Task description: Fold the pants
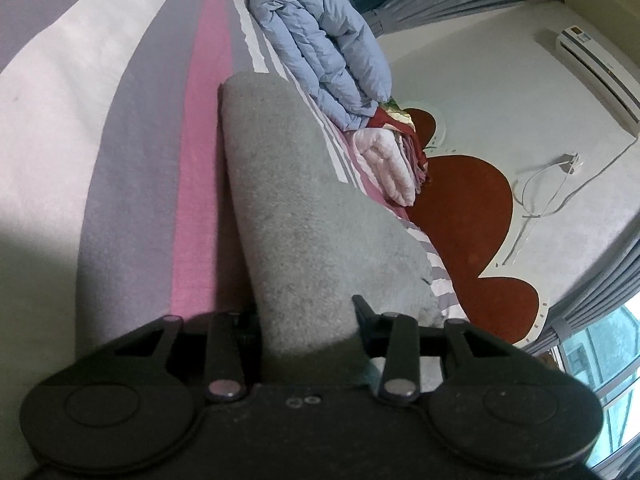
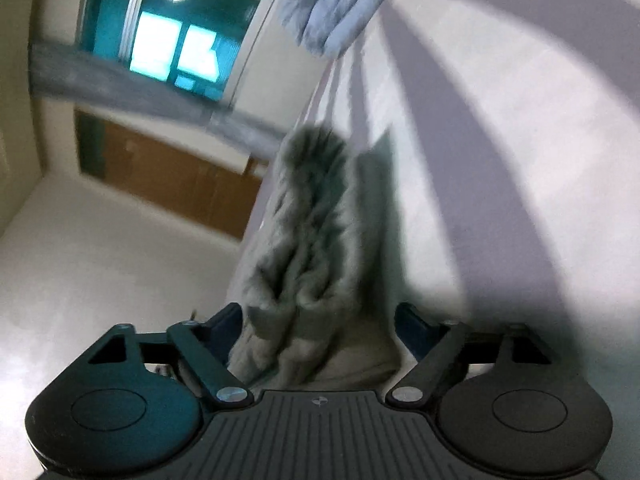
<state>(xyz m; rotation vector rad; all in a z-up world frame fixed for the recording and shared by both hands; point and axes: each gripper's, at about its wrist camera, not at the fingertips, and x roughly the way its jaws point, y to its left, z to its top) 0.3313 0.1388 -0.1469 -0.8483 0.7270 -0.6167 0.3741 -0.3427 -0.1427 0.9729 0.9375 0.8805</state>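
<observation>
My left tongs (image 1: 306, 312) clamp the grey fleece pants (image 1: 304, 208) on the striped bed (image 1: 120, 120); right tongs (image 2: 318, 320) gape wide around them.

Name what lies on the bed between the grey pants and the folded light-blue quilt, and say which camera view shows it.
Only bare striped bedsheet lies between the grey pants and the light-blue quilt; nothing else sits in that gap. The left wrist view shows it.

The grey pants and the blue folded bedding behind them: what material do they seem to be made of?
The grey pants look like a soft, matte fleece or brushed knit: their surface is fuzzy and nubby. The blue bedding looks like padded, quilted woven fabric, puffy with stitched channels and fine wrinkles.
</observation>
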